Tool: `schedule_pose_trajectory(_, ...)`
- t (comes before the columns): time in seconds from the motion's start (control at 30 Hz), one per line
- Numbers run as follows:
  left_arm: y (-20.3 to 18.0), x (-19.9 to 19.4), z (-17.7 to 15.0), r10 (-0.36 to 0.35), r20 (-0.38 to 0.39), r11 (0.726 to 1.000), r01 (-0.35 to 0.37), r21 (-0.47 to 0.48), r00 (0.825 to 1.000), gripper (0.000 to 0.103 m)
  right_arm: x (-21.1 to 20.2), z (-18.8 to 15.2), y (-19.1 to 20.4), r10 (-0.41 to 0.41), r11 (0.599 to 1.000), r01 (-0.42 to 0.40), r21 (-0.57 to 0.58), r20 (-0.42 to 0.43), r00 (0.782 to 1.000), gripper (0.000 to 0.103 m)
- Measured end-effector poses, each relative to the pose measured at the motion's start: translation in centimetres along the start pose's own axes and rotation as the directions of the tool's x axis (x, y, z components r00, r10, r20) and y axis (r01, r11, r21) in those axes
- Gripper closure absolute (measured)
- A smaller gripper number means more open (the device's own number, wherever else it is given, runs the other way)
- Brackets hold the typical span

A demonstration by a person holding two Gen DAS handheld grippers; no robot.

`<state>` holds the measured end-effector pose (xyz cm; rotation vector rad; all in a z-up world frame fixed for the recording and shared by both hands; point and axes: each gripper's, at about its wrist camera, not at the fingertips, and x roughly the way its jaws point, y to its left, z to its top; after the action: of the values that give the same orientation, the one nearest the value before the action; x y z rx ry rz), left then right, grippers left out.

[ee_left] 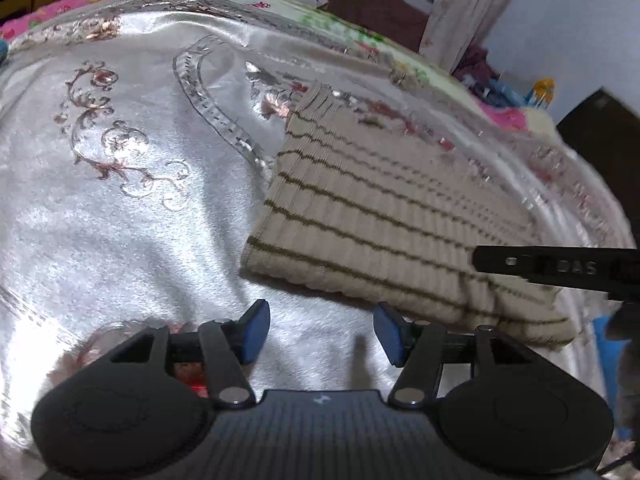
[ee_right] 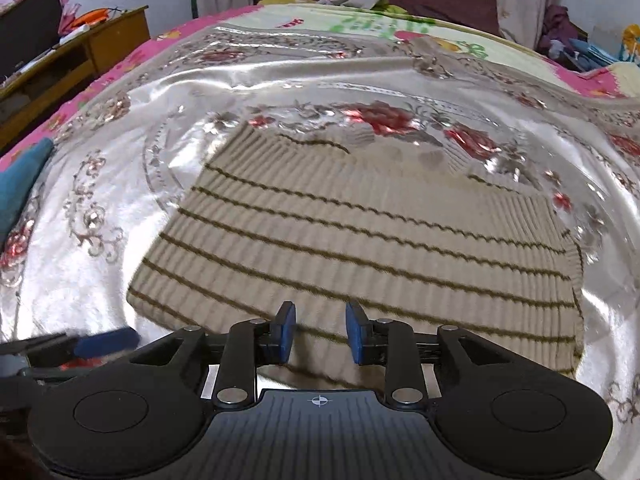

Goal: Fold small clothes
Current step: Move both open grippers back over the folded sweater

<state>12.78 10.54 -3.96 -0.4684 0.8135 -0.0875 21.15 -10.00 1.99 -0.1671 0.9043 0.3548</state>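
**Striped knit top lies flat on the bed, folding seems not finished**

The beige ribbed knit top (ee_right: 360,248) with thin dark stripes lies spread on a shiny silver bedspread (ee_left: 120,220) that has flower embroidery. All places below are given from this garment.

In the right wrist view the top looks flat and roughly rectangular. Its far edge shows a neckline, and the part at the far right corner could be a sleeve or a shoulder, but I cannot tell this for sure. In the left wrist view the near edge looks thick, as if there are two layers, so perhaps one fold is already made. I judge that the task is at an early or middle stage: the piece is still wide and at least one more fold is left.

The right gripper (ee_right: 320,332) is directly over the near hem of the top. Its jaws stand moderately apart and hold nothing; the blue pads (ee_right: 285,330) are above the fabric. The left gripper (ee_left: 320,332) is just beside the left near corner of the top, over the bare bedspread. Its jaws are wide apart and also empty.

On the right gripper's black finger, seen in the left wrist view, I read the letters "DAS"; the rest is blurred. Far behind the top, a printed sheet (ee_right: 380,22) has green writing, which I cannot read.
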Motion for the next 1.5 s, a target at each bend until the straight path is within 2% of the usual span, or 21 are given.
schedule_pose_trajectory(0.13,0.0,-0.3,0.2,-0.028,0.043,1.0,0.028,-0.003,0.999,0.042,0.3,1.2,0.9,0.011,1.0,-0.01,-0.025,0.013,1.0,0.075)
schedule_pose_trajectory(0.47,-0.1,1.0,-0.1,-0.004,0.012,1.0,0.003,0.02,1.0,0.042,1.4,1.4,2.1,0.035,0.999,-0.035,-0.042,-0.001,0.999,0.075)
schedule_pose_trajectory(1.4,0.3,1.6,0.2,-0.061,0.016,0.998,0.061,-0.015,0.998,0.041,3.1,1.6,2.6,0.047,0.999,-0.048,-0.023,-0.04,0.998,0.073)
schedule_pose_trajectory(1.5,0.4,1.5,0.2,-0.063,0.014,0.998,0.063,-0.012,0.998,0.041,3.1,1.8,2.8,0.043,0.999,-0.044,-0.026,-0.039,0.998,0.069)
